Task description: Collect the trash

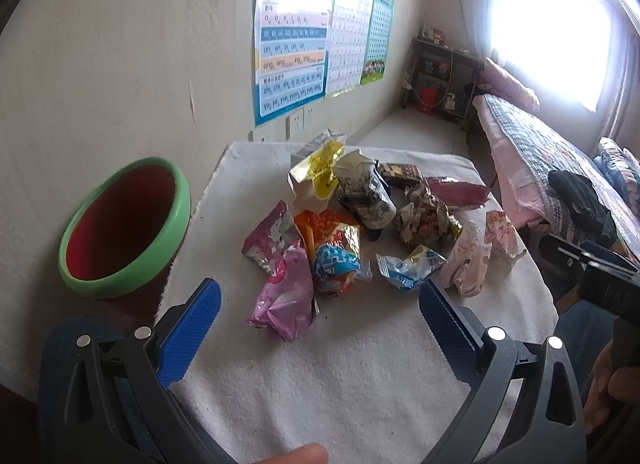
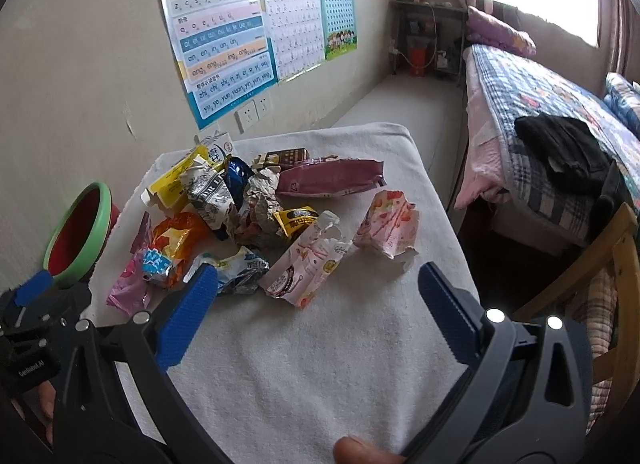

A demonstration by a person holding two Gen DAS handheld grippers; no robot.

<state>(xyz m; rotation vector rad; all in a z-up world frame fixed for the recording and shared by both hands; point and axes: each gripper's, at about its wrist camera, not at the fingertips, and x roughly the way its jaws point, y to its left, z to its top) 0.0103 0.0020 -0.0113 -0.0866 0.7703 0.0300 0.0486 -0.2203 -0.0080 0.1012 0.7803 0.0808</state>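
Both tools were spread wide and held nothing: the left gripper [image 1: 320, 300] and right gripper [image 2: 318, 284] hovered above the white cloth [image 2: 320, 364]. The trash pile [image 1: 360, 220] lay at twelve o'clock; the green-rimmed bin [image 1: 120, 224] stood at ten o'clock, apart from the pile.

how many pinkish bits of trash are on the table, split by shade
pale pink printed pouches: 2
bright pink wrappers: 2
maroon pouch: 1
total: 5
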